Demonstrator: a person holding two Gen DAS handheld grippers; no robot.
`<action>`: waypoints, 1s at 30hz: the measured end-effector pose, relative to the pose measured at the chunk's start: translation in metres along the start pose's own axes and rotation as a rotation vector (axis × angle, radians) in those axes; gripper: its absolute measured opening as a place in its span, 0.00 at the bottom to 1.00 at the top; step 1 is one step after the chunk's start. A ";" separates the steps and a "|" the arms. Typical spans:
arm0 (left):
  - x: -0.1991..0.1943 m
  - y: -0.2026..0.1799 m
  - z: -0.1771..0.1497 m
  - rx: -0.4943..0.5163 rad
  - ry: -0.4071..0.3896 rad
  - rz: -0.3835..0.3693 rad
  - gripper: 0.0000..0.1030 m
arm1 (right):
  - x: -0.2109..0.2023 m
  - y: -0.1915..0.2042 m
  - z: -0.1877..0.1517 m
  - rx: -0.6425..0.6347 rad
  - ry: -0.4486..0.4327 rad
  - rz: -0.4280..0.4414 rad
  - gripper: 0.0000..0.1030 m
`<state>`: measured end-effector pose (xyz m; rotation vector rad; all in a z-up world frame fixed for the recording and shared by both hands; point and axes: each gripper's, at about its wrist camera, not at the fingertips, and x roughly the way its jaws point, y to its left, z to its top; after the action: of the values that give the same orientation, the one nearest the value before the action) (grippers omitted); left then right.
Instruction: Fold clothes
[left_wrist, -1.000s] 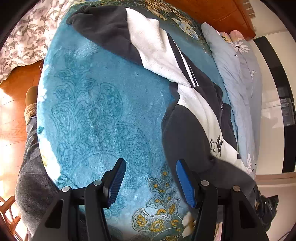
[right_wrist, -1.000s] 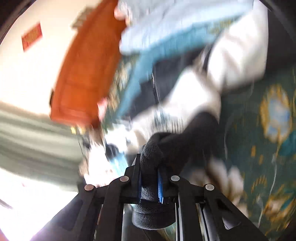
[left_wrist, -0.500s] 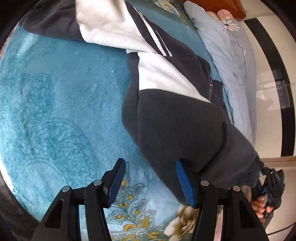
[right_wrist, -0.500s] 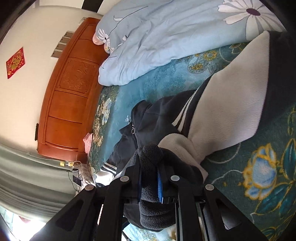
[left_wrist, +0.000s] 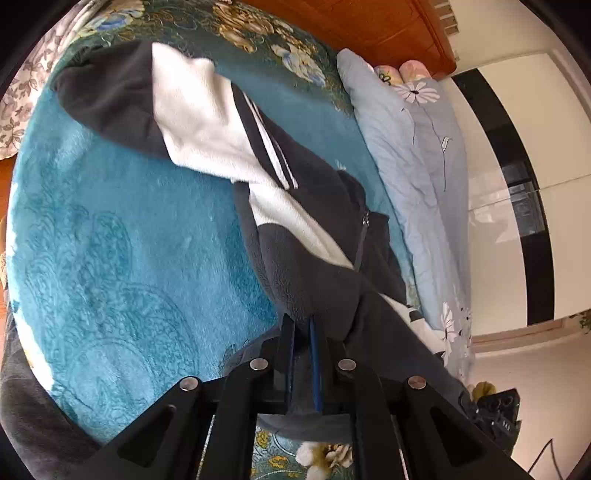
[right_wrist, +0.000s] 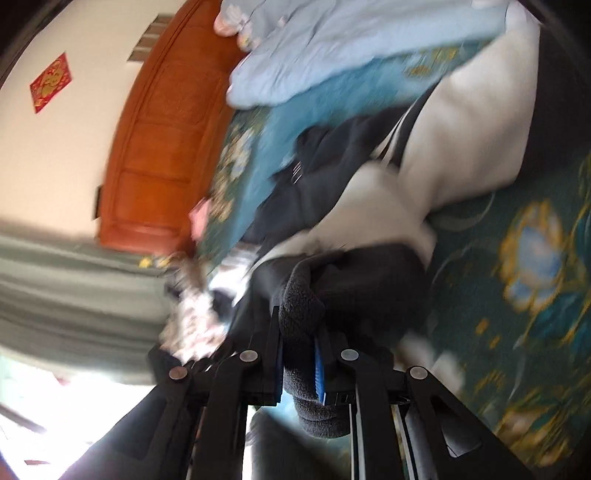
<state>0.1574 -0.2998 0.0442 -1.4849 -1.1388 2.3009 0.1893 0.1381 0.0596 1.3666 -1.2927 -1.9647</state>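
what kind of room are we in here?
Almost certainly a bedroom: a wooden headboard stands at the end of a bed covered by a teal floral blanket, with a pale blue floral quilt bunched along one side and a curtain by the window.

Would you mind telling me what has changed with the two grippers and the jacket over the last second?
The left gripper, open above the blue blanket a second ago, has just been closing and is now shut on the dark hem of the jacket. The right gripper has stayed clamped on its dark fold of the same jacket. The jacket is still spread across the blanket beside the pale blue quilt.
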 end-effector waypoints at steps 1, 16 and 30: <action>-0.005 -0.002 0.009 0.000 -0.014 0.018 0.08 | -0.003 0.005 -0.007 -0.002 0.020 0.049 0.13; 0.041 0.037 0.001 0.010 0.074 0.138 0.61 | 0.026 -0.067 0.022 0.106 -0.047 -0.301 0.13; 0.079 0.002 -0.054 0.420 0.196 0.267 0.69 | 0.025 -0.063 0.014 0.064 -0.034 -0.330 0.18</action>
<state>0.1645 -0.2336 -0.0238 -1.7153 -0.3913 2.2984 0.1759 0.1554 -0.0059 1.6746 -1.2165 -2.1825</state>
